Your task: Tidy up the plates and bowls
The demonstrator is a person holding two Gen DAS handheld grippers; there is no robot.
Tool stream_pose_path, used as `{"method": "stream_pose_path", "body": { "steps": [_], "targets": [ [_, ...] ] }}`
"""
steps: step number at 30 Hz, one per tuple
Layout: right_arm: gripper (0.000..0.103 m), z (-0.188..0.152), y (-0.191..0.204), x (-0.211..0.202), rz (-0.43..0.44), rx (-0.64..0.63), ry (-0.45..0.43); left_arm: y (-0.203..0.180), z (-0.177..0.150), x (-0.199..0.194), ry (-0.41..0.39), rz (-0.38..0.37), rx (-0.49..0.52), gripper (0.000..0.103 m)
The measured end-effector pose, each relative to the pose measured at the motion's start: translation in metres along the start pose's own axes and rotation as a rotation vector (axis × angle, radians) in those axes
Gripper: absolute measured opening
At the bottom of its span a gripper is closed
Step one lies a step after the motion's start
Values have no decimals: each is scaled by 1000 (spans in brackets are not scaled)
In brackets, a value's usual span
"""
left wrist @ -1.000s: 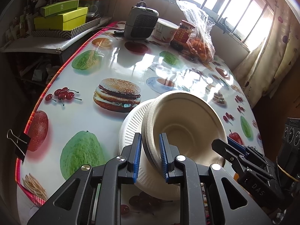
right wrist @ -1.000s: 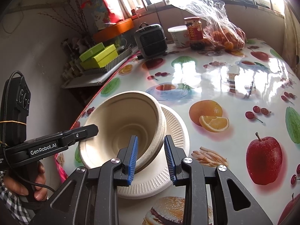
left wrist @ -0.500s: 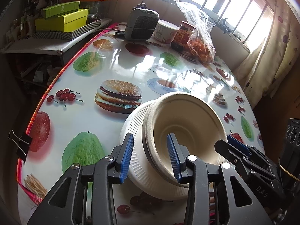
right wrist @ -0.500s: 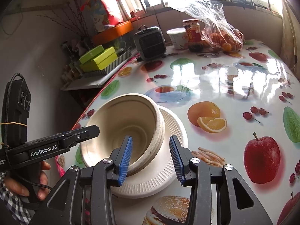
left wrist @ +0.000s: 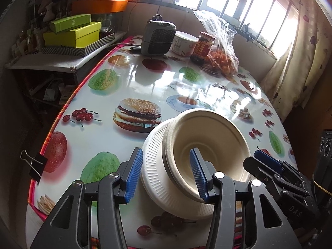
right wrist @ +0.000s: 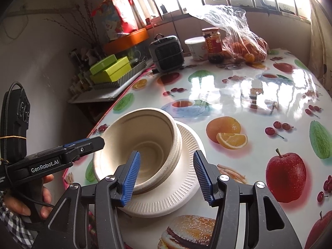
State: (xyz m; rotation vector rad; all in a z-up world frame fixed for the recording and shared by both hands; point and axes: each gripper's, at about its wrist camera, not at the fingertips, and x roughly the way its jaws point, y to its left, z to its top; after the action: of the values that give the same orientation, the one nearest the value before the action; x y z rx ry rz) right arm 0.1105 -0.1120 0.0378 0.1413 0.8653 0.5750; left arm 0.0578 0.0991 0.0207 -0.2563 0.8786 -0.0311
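My left claw (left wrist: 166,174) is spread wide and holds nothing; its pads straddle the near-left rim of the bowl stack (left wrist: 204,145), 1 pad outside over the plate (left wrist: 154,166), 1 inside the bowl mouth. My right claw (right wrist: 167,175) is spread just as wide, also empty, and straddles the stack's right rim the same way. The bowl stack (right wrist: 143,143) sits nested and tilted on the plate (right wrist: 186,176), near the counter (right wrist: 238,95) edge closest to me. Taking the stack as landmark, both claws flank it at about equal reach, left claw at its left, right claw at its right. I judge the stacking done; either claw only needs to draw straight back from the rim without snagging it.
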Motion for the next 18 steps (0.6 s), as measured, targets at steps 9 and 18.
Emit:
{"method": "stream_pose_path", "body": {
  "steps": [9, 18],
  "targets": [
    [57, -10, 5, -15, -47, -49, -42, 0, -11, -17, -70, 60, 54, 55],
    [63, -25, 2, -26, -81, -59, -58, 7, -31, -30, -107, 131, 93, 56]
  ]
}}
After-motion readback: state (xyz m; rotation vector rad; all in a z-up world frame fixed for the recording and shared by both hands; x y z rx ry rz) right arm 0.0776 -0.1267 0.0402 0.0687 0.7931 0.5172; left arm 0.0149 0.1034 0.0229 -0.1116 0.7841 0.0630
